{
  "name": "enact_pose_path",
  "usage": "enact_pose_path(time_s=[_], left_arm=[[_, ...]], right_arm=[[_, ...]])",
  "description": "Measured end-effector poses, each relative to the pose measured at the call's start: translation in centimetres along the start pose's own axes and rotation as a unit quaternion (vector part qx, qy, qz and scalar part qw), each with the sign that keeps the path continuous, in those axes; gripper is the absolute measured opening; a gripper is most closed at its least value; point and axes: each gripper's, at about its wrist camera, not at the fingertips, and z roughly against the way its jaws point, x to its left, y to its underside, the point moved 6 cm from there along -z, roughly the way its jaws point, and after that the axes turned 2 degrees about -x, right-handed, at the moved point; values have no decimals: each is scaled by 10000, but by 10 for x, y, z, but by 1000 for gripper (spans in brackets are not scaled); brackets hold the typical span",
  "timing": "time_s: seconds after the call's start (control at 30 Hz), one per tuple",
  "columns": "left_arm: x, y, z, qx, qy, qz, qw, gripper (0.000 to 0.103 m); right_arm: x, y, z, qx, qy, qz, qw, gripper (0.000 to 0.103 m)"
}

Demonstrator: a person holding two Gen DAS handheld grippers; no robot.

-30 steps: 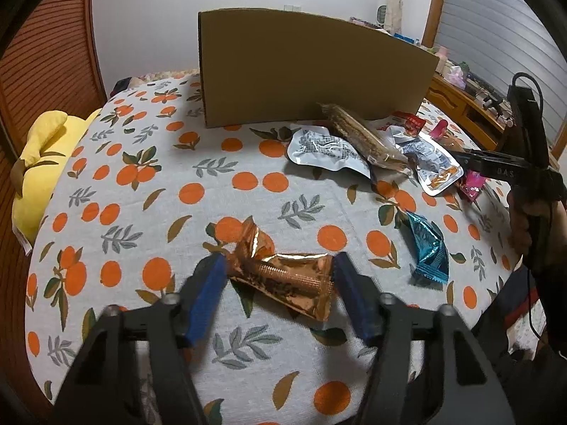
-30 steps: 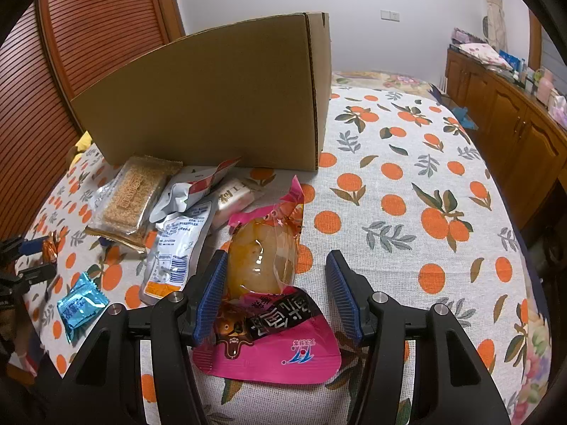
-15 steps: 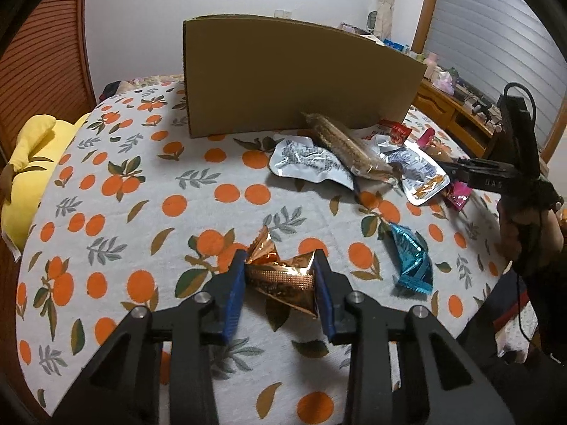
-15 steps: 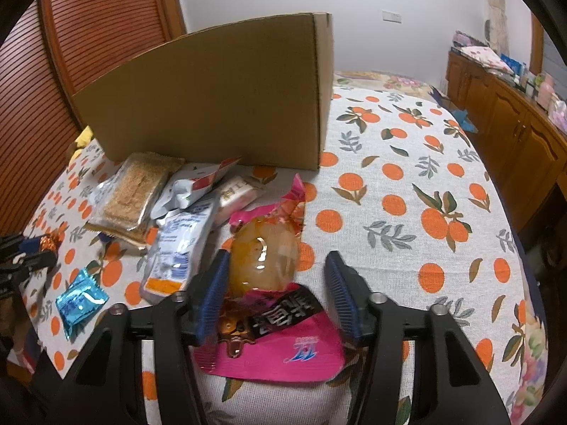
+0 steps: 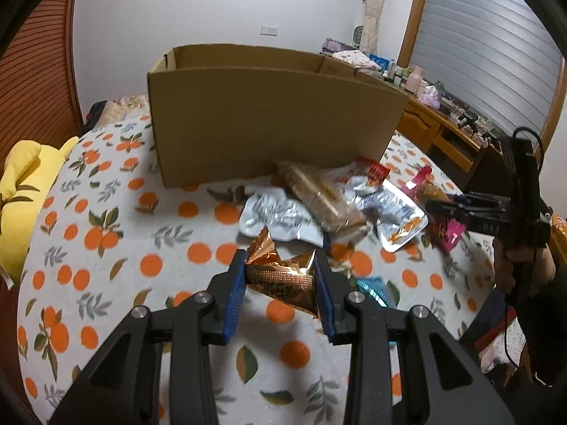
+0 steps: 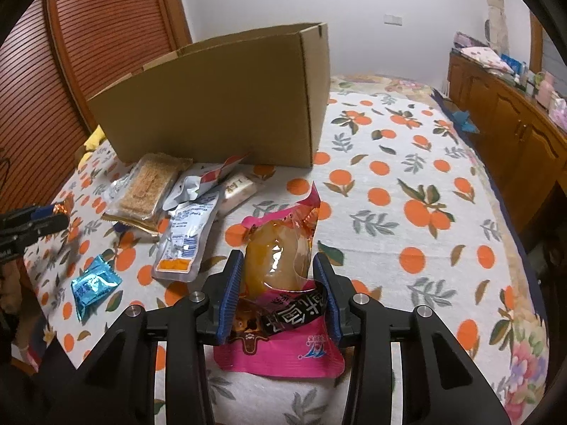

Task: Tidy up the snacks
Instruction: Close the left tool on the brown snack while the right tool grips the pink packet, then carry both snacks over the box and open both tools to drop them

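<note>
While snacks lie outside, cardboard box stands open-topped — contents unseen.

Black left gripper with blue ribbed pads and silver screws.

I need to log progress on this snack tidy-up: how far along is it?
Early. Done: nothing visibly packed; the cardboard box interior is hidden. In hand: left gripper clamps a copper-foil snack; right gripper, jaws just closing, pinches the pink egg packet. Left: cracker pack, silver pouches and blue packet on the bedspread.
</note>
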Motion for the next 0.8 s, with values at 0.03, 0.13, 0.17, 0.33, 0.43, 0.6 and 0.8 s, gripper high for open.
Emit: enact_pose_path(time_s=[0.03, 0.13, 0.17, 0.33, 0.43, 0.6, 0.8], left_arm=[[-1, -2, 0, -16, 11, 3, 10000, 34], [-3, -9, -1, -71, 34, -6, 10000, 34], [-4, -11, -1, -84, 40, -4, 10000, 34], [-6, -23, 0, -171, 59, -27, 9998, 34], [-8, -30, 2, -226, 58, -53, 9997, 34], [-10, -43, 5, -341, 70, -82, 9994, 34], [-10, -66, 10, -503, 53, -149, 9986, 34]], right_arm=[[-1, 0, 2, -17, 1, -20, 10000, 41], [-2, -1, 6, -76, 2, -37, 10000, 41], [-2, -1, 8, -91, 17, -32, 10000, 41], [-3, -5, 17, -197, 24, -30, 9998, 41], [-1, -10, 23, -270, 9, -13, 9996, 41], [4, -21, 34, -428, -45, 48, 9991, 41], [15, -38, 46, -609, -87, 191, 9979, 41]])
